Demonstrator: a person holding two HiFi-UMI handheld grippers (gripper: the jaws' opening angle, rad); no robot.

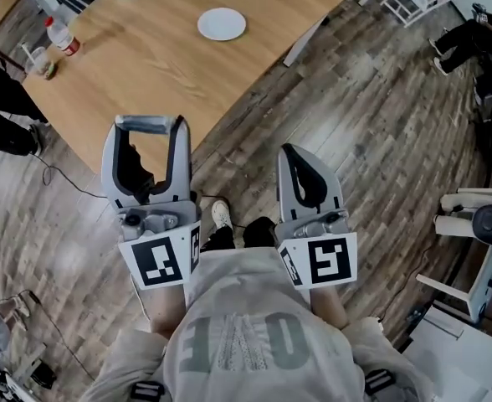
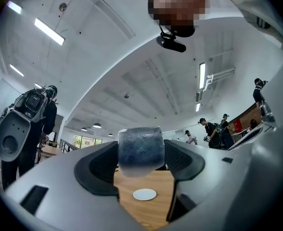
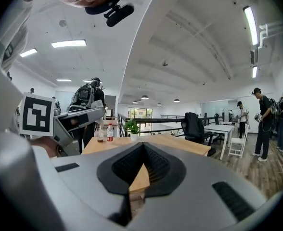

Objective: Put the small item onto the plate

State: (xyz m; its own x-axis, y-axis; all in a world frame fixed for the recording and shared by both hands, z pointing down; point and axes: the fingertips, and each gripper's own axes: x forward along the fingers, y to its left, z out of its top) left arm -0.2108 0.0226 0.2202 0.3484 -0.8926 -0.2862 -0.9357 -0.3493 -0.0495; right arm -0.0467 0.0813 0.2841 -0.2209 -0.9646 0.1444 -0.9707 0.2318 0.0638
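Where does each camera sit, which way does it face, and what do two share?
Head view: on the person's head, facing steeply down at the table; shows left hand-held gripper, right hand-held gripper, grey shirt.
Left gripper view: rides the left hand-held gripper, looks along jaws clamping the small item, toward the plate.
Right gripper view: rides the right hand-held gripper, looks past shut jaws across the table.
Shared: the plate, in head and left gripper views.

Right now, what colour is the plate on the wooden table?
Plain white. The plate shows best in the head view.
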